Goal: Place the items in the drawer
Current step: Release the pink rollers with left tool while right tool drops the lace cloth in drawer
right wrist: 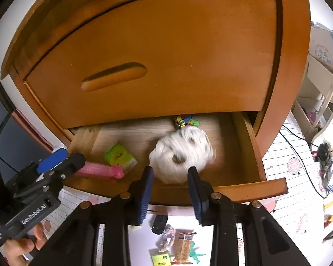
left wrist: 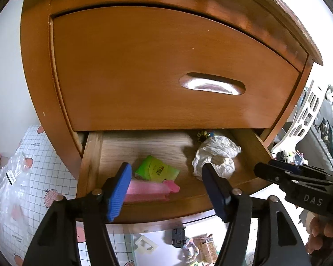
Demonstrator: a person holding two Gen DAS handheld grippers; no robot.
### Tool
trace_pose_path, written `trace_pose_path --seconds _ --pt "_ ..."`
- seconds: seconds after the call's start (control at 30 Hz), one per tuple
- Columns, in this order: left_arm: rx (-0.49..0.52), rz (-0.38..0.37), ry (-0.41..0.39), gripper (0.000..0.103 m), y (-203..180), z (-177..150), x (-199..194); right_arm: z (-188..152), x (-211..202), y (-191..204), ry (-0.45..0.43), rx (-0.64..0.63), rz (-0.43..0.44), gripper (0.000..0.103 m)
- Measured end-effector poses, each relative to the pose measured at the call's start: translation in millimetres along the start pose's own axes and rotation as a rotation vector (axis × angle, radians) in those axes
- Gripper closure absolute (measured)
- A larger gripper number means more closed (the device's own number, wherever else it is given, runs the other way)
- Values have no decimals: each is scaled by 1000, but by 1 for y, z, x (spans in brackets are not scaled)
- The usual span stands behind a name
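Brown wood fills most of what we see: a small cabinet (left wrist: 37, 66) with a shut upper drawer (left wrist: 144, 66) and an open lower drawer (left wrist: 157, 210) pulled out toward us. White floor mat with a grid and little fruit pictures (left wrist: 55, 173) lies under it.

We hold our left gripper (left wrist: 166, 184) over the front edge of the open drawer. Its blue fingers (left wrist: 119, 192) stand apart and nothing is between them. Past the gap, at about 12 o'clock from the tips, lie a green packet (left wrist: 156, 169) and a pink clip (left wrist: 148, 191) on the drawer floor. The pink clip sits just beside the left finger, at its 3 o'clock, and the green packet touches it on the far side.

Our right gripper (right wrist: 169, 192) also has its fingers (right wrist: 146, 195) apart, not pressing on anything. The white crumpled bag (right wrist: 181, 153) lies in the drawer just beyond the tips, at 12 o'clock, and looks blurry. We cannot tell if the pads touch it. In the left view the same bag (left wrist: 215, 155) sits at 1 o'clock from the left gripper.

Behind the bag, at the back of the drawer, peeks a small colourful toy (right wrist: 185, 120).

On the mat in front of the drawer lie a dark toy car (right wrist: 159, 223), a brown snack packet (right wrist: 184, 248) and a green toy figure (right wrist: 196, 255).
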State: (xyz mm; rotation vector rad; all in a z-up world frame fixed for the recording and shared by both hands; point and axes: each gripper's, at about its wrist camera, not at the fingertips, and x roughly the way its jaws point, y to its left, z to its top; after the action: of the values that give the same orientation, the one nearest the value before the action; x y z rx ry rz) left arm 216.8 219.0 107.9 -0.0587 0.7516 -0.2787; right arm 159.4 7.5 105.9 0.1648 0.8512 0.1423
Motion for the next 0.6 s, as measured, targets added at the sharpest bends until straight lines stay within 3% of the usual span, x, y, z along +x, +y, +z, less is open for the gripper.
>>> trace_pose_path --seconds 0.1,0.37,0.47,0.6 --pt "-7 21 0 34 6 -3 4 -1 0 0 -5 -3 -1 47" --pt "-27 70 -37 11 14 -2 0 -1 -2 2 -34 -21 -20 23" --pt "-37 98 -62 9 16 -2 -4 -1 -2 3 -39 -24 -19 12" --pt "-45 119 -29 0 23 -3 -5 -3 -3 3 -48 -28 -18 0"
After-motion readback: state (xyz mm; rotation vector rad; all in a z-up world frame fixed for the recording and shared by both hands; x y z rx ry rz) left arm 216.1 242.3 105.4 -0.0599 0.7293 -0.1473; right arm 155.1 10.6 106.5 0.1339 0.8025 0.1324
